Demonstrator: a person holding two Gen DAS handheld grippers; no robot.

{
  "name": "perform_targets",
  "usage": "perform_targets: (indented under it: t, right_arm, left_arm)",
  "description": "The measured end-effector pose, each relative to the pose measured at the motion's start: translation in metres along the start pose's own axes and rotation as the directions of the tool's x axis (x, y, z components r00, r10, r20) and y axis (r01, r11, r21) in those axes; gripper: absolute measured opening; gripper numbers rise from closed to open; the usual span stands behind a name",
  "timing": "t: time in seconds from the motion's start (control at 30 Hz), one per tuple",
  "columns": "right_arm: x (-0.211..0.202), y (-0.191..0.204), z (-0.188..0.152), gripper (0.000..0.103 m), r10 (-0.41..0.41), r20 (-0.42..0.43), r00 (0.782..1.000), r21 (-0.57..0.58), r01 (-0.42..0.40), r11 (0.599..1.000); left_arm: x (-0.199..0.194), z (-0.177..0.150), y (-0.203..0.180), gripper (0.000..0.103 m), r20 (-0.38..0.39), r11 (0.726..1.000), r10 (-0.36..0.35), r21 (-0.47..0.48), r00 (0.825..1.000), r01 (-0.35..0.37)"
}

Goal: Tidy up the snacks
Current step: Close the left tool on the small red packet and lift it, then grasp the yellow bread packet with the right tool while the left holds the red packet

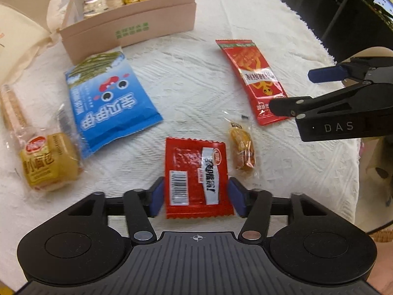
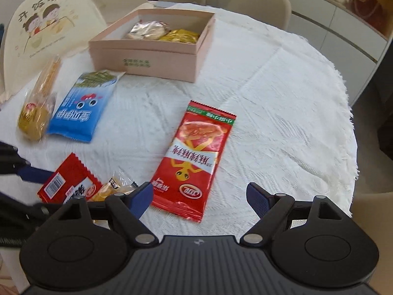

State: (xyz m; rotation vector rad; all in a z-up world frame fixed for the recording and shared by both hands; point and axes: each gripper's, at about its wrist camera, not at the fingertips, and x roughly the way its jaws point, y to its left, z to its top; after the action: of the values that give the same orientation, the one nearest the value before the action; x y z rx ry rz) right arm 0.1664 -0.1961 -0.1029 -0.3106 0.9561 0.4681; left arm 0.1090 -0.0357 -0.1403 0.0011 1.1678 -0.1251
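Snacks lie scattered on a round worktop (image 1: 196,78) covered with a white textured cloth. The left gripper (image 1: 196,199) points down over a square red packet (image 1: 197,179); its blue pads stand on either side of the packet with a sliver of space at each edge, so the jaws are released and not pressing. The right gripper (image 2: 199,200) hovers with its jaws spread wide and nothing held, the lower end of a long red packet (image 2: 194,162) lying on the cloth between and beyond them. A small clear-wrapped yellow snack (image 1: 242,152) rests just right of the square packet. A blue packet (image 1: 110,103) and a wrapped bun (image 1: 46,164) lie to the left. A pink box (image 1: 127,17) at the far side already contains two wrapped snacks.
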Motion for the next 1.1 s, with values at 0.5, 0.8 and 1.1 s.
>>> perform_targets:
  t: [0.5,0.8,1.1]
  right_arm:
    - [0.002,0.018,0.003,0.084,0.019,0.039,0.999,-0.042,-0.017,0.999]
    - [-0.002,0.076,0.025,0.084,0.215,0.042,0.976,-0.190,-0.203,0.961]
    - [0.012,0.205,0.086,0.084,0.397,0.057,0.916,-0.542,-0.306,0.783]
  left_arm:
    - [-0.020,-0.010,0.046,0.066,0.078,0.973,0.122,-0.206,0.990,-0.103]
    - [-0.064,-0.071,0.119,0.066,0.113,0.847,0.200,-0.520,0.973,-0.113]
    - [-0.084,-0.121,0.138,0.066,0.133,0.756,0.183,-0.652,0.974,-0.053]
